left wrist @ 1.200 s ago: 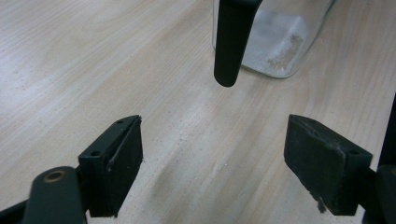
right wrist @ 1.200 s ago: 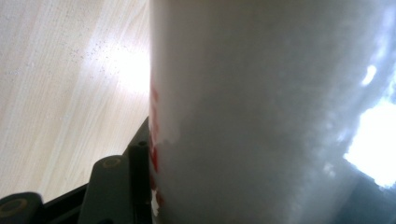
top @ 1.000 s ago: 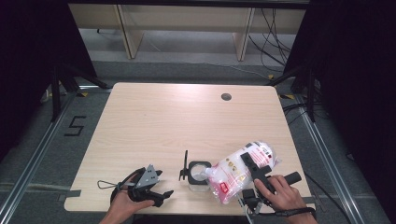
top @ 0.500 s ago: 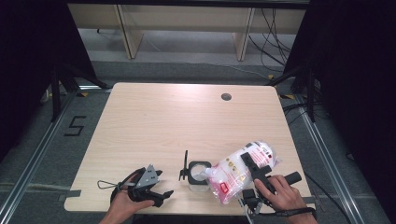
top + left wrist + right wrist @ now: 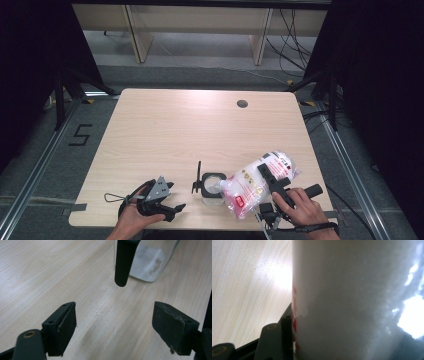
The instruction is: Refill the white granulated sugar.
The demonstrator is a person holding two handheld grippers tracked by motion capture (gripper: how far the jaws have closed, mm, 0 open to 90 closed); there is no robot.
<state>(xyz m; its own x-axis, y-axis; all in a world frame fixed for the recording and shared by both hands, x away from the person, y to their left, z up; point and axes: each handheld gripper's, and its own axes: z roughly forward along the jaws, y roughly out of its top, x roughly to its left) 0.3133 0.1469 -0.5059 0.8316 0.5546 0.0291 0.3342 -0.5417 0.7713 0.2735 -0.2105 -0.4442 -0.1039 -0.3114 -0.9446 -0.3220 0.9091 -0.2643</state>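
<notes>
Near front edge of wooden table [image 5: 165, 130]: right gripper [image 5: 270, 181] clamped across a white plastic bag [image 5: 257, 182] with red print, jaws held fairly wide by the bag's bulk, bag tilted with its lower end over the mouth of a clear glass container [image 5: 212, 189]. Beside the container, a black handle [image 5: 198, 176] standing upright. Left of that, left gripper [image 5: 167, 202] resting low over bare wood, jaws wide apart, holding nothing, aimed toward the container and well apart from it.
</notes>
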